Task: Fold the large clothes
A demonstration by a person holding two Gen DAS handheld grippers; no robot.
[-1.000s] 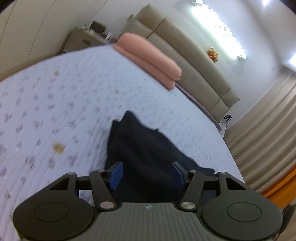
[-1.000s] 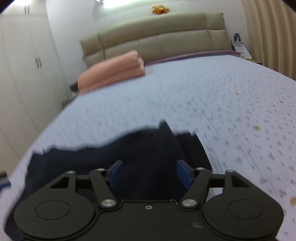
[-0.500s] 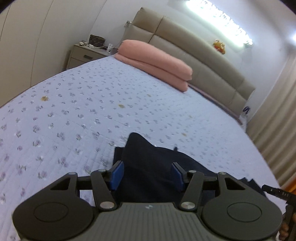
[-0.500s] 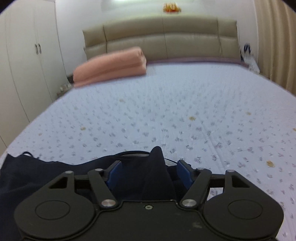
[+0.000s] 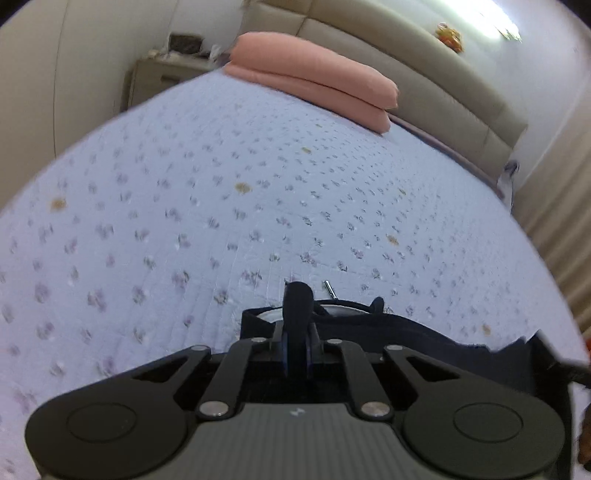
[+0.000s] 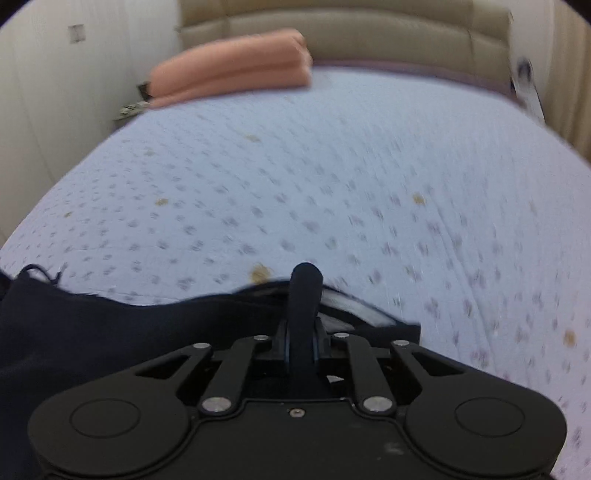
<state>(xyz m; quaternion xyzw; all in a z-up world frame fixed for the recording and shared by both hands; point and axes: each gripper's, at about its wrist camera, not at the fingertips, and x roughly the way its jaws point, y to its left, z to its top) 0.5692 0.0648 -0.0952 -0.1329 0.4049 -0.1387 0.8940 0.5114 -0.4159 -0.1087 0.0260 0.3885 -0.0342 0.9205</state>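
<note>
Garment (image 5: 295, 302), dark navy, pinched in left claw (image 5: 295, 354) and right claw (image 6: 303, 343); both just closed tight on raised folds. Spread low on floral bedspread (image 5: 258, 192), well short of pink blanket (image 5: 317, 77).

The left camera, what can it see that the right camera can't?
Only the left camera shows the bedside cabinet with small things on top, the orange toy on the headboard ledge, and a small metal pin on the bedspread. Only the right camera shows the dark garment spreading far to the left, with its frayed corner. Both show the flowery bedspread, the folded pink blanket, the beige headboard, and tongs pinching a fold of the dark garment: left tongs, right tongs.
</note>
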